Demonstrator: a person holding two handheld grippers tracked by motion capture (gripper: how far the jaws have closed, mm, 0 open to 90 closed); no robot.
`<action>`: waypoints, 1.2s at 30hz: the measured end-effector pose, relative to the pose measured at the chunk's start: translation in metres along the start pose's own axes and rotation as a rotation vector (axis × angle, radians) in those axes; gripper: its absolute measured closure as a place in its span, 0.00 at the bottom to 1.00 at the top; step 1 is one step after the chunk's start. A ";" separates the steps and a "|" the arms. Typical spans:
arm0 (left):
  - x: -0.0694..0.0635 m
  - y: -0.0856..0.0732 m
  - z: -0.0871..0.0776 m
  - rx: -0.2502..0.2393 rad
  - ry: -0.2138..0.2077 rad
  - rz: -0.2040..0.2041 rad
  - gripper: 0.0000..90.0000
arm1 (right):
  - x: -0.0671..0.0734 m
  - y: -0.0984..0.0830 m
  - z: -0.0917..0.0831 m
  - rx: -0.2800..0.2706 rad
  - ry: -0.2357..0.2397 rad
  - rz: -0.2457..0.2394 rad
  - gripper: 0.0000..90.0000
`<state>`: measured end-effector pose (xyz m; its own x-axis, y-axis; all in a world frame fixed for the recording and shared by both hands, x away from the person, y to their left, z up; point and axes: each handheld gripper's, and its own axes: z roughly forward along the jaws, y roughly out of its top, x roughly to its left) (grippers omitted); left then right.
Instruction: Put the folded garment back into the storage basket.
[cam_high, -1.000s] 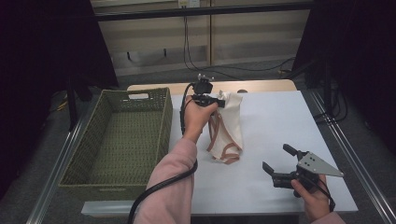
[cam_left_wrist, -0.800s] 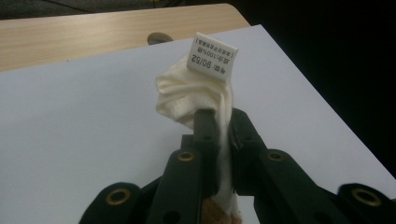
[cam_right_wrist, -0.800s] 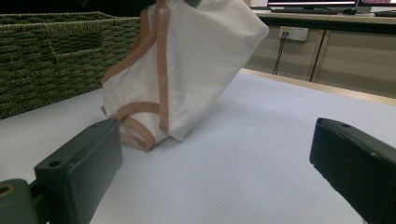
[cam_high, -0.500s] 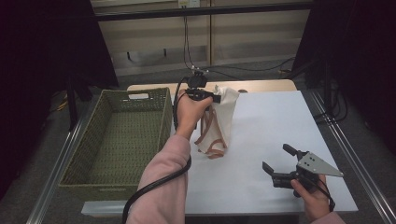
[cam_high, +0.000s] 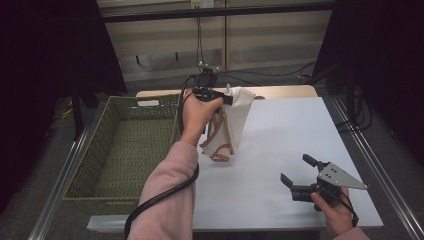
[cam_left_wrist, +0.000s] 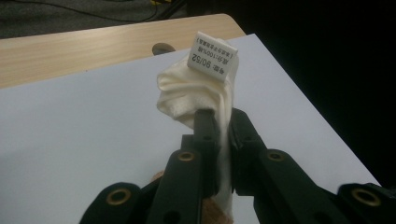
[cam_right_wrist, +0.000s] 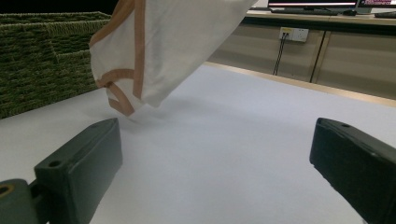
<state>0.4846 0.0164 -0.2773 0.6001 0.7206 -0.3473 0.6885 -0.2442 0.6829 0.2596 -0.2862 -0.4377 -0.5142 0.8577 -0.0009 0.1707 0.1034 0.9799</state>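
Cream cloth lifted clear of the white table

At lower right the right gripper (cam_high: 299, 176) rested with jaws spread, empty; at upper centre the left gripper (cam_high: 227, 98) pinched the cream garment (cam_high: 235, 120), hanging beside the wicker basket (cam_high: 125, 150).

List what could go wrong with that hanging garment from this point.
1. The left gripper pinches only a small bunch of the cream garment near its label; the cloth could slip out of the fingers.
2. The garment's lower, brown-trimmed end hangs just above the white table and beside the wicker basket; it might drag or catch on the basket rim.
3. The right gripper sits open and apart, so nothing backs up the hold.
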 end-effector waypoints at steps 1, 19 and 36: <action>0.000 0.000 -0.001 -0.003 0.000 -0.003 0.93 | 0.000 0.000 0.000 0.002 0.003 -0.006 0.02; 0.001 0.011 -0.032 -0.013 0.022 0.010 0.93 | 0.001 -0.001 0.001 0.009 0.000 -0.002 0.02; 0.000 0.019 -0.062 -0.025 0.029 -0.005 0.93 | 0.001 -0.001 0.002 0.000 0.007 -0.004 0.02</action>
<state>0.4730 0.0521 -0.2244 0.5844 0.7405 -0.3320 0.6806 -0.2244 0.6975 0.2606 -0.2840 -0.4388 -0.5207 0.8537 -0.0034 0.1689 0.1069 0.9798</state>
